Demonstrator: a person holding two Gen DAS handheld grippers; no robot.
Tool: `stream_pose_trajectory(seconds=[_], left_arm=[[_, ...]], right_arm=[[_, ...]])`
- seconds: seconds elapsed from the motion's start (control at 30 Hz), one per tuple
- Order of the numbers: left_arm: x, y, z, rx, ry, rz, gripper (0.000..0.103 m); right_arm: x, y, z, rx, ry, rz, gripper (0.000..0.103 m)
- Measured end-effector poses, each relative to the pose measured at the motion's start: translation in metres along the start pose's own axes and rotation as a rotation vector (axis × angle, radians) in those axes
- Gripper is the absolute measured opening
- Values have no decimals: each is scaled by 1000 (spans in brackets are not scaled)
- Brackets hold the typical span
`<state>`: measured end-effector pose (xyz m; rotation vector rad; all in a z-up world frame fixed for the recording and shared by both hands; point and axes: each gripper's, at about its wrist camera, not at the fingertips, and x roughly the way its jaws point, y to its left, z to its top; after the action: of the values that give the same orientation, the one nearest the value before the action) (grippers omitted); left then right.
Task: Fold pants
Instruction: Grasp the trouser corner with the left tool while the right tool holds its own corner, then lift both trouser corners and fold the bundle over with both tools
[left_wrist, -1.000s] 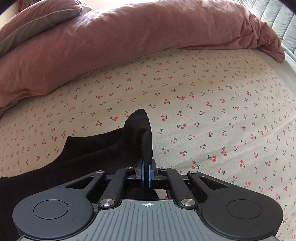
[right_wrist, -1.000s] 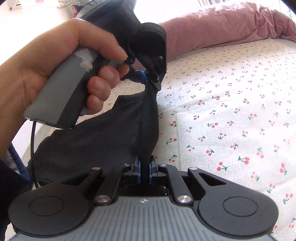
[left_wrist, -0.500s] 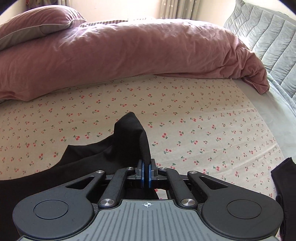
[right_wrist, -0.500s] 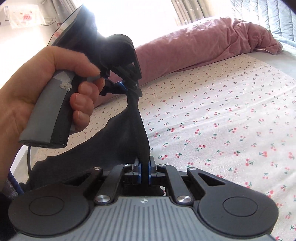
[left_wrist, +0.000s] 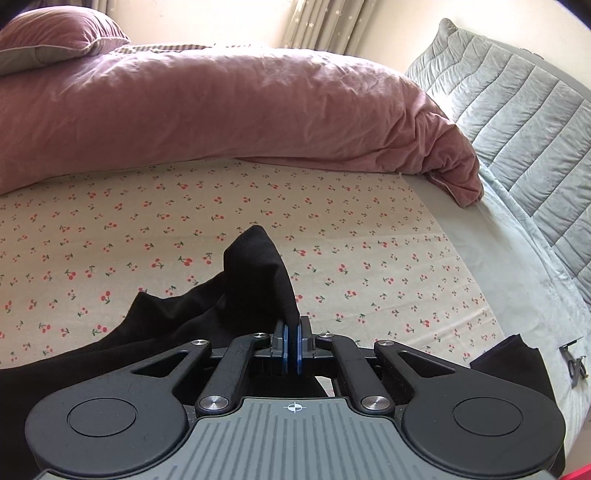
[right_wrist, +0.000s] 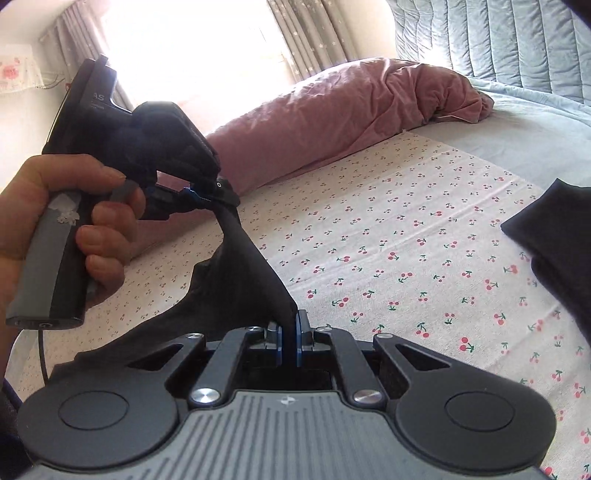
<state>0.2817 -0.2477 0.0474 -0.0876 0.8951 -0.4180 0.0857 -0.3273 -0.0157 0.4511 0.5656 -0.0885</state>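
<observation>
Cherry-print sheet (left_wrist: 369, 229) open ahead; both grippers (left_wrist: 291, 345) (right_wrist: 289, 341) clamp black pants (left_wrist: 255, 280) edge.

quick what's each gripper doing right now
Left gripper: closed on the black pants.
Right gripper: closed on the same pants.

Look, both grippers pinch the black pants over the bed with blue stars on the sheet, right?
Not stars: the sheet has red cherries, clear in the left wrist view. Both the left gripper and right gripper do pinch the black pants over the bed.
</observation>
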Motion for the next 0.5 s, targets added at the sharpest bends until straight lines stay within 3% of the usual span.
stream_pose_trajectory(seconds=[0.33,0.5], left_arm=[[-26,23,-3,3,-78,77,2],[-46,57,-2,-29,-86,67,2]], right_arm=[[-4,30,-1,-61,-32,49,0],[-20,59,-13,-128,-79,93,0]])
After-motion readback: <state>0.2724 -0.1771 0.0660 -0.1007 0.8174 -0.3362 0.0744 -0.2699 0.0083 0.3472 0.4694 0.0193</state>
